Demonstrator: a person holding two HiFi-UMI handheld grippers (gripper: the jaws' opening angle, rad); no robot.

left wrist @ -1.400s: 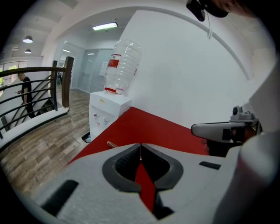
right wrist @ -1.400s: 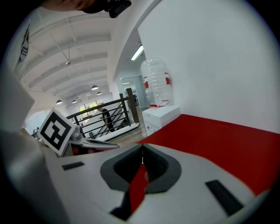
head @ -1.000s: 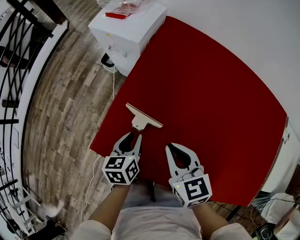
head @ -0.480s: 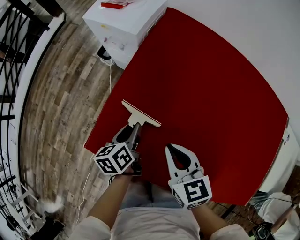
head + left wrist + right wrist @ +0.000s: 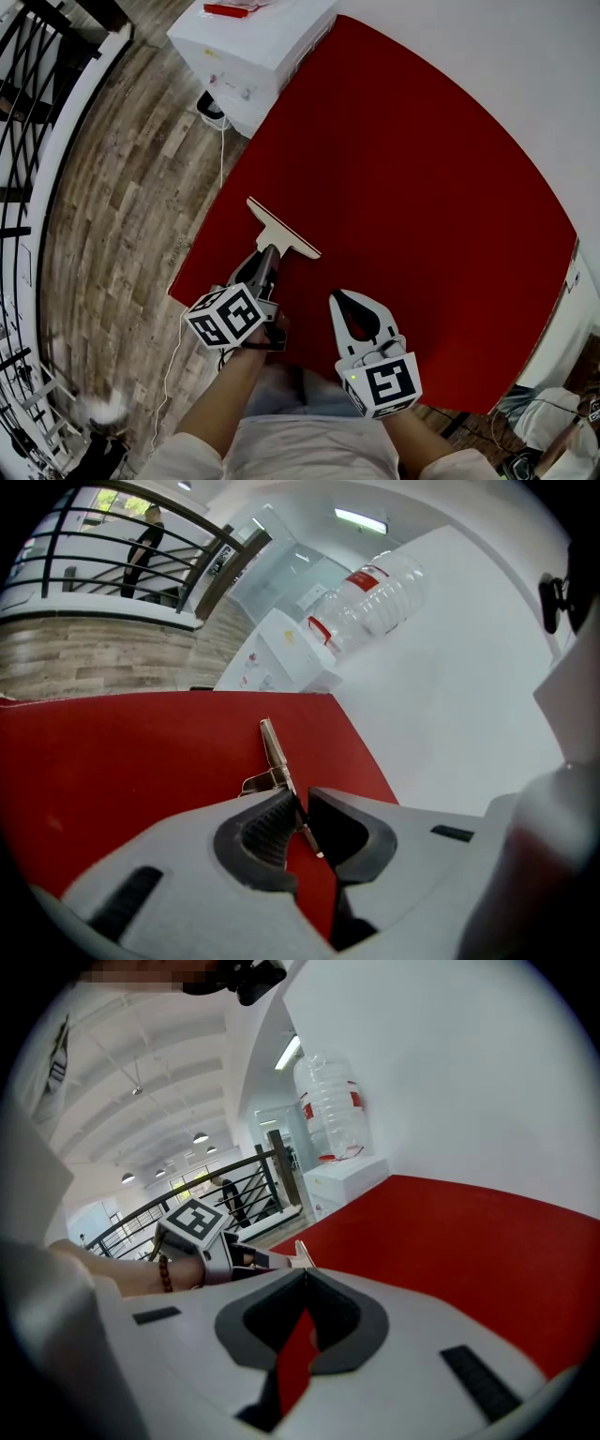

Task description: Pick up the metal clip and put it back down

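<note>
The metal clip point(image 5: 281, 232), a pale T-shaped piece, lies on the red mat point(image 5: 403, 187) near its left front corner. My left gripper point(image 5: 269, 255) is turned on its side at the clip's near end. In the left gripper view the clip point(image 5: 274, 752) has its thin handle between the dark pads point(image 5: 267, 822), and the jaws of the gripper point(image 5: 302, 803) are closing on it. My right gripper point(image 5: 345, 296) rests to the right of the clip and apart from it. Its tips point(image 5: 302, 1274) meet, with only red mat showing behind them.
A white box point(image 5: 253, 47) with a large water bottle point(image 5: 375, 597) on it stands beyond the mat's far left corner. A cable point(image 5: 222, 159) runs over the wooden floor along the mat's left edge. A black railing point(image 5: 37, 94) lies further left.
My left gripper has rolled onto its side, moved forward to the clip's handle and brought its jaws together around it. The right gripper has stayed put.
</note>
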